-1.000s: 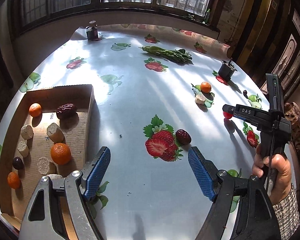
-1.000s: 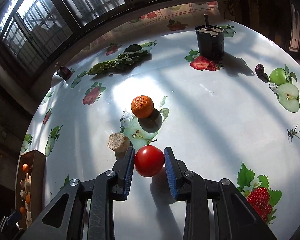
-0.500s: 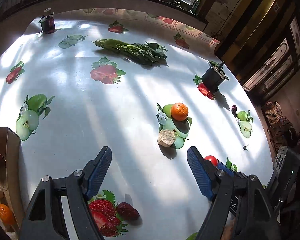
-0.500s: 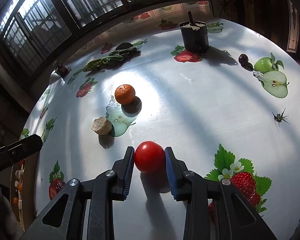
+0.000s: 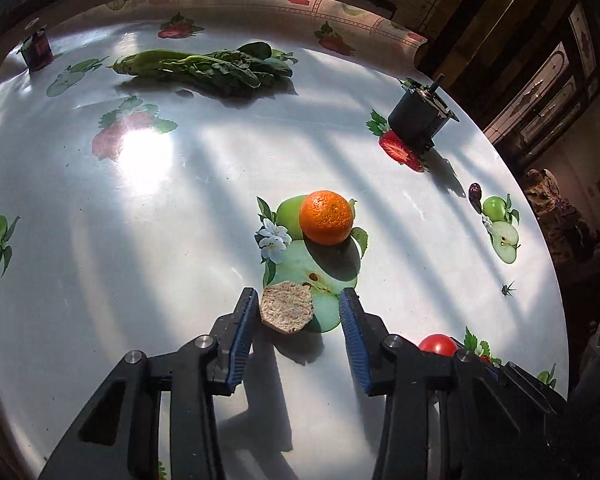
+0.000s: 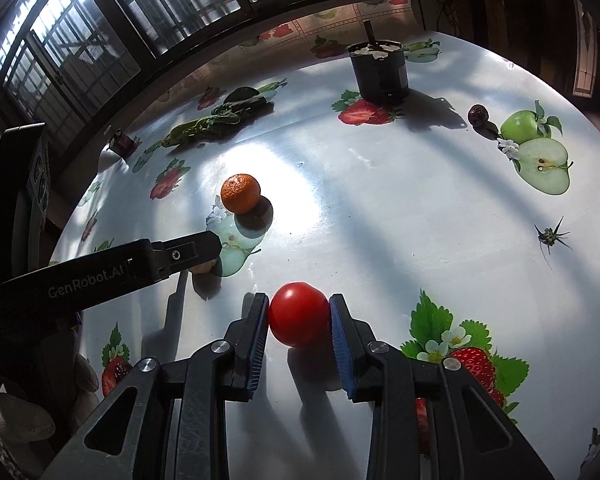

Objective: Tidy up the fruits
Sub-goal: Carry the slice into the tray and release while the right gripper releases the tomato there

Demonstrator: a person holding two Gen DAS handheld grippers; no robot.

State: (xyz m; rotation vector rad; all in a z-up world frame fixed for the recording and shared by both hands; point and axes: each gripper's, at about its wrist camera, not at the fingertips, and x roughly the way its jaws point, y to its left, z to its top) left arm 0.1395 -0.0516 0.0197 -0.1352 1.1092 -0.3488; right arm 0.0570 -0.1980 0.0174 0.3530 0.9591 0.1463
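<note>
My right gripper (image 6: pixel 299 318) is shut on a red tomato (image 6: pixel 299 313) and holds it just above the table; the tomato also shows in the left wrist view (image 5: pixel 438 345). My left gripper (image 5: pixel 299 312) is open, its jaws on either side of a pale beige round chunk (image 5: pixel 287 312) that lies on the table. The left finger touches or nearly touches it; the right finger stands apart. An orange tangerine (image 5: pixel 326 217) sits just beyond it, also in the right wrist view (image 6: pixel 240 193). A dark date (image 6: pixel 478 113) lies at the far right.
Leafy greens (image 5: pixel 208 68) lie at the back. A black cylinder (image 5: pixel 418 122) with a shaft stands at the right rear, a small dark jar (image 5: pixel 37 50) at the far left. The table edge (image 5: pixel 556 280) curves close on the right.
My left gripper has swung away from the cardboard box and moved forward to the beige chunk, its jaws narrowing around it. My right gripper keeps the tomato and has drawn back towards me.
</note>
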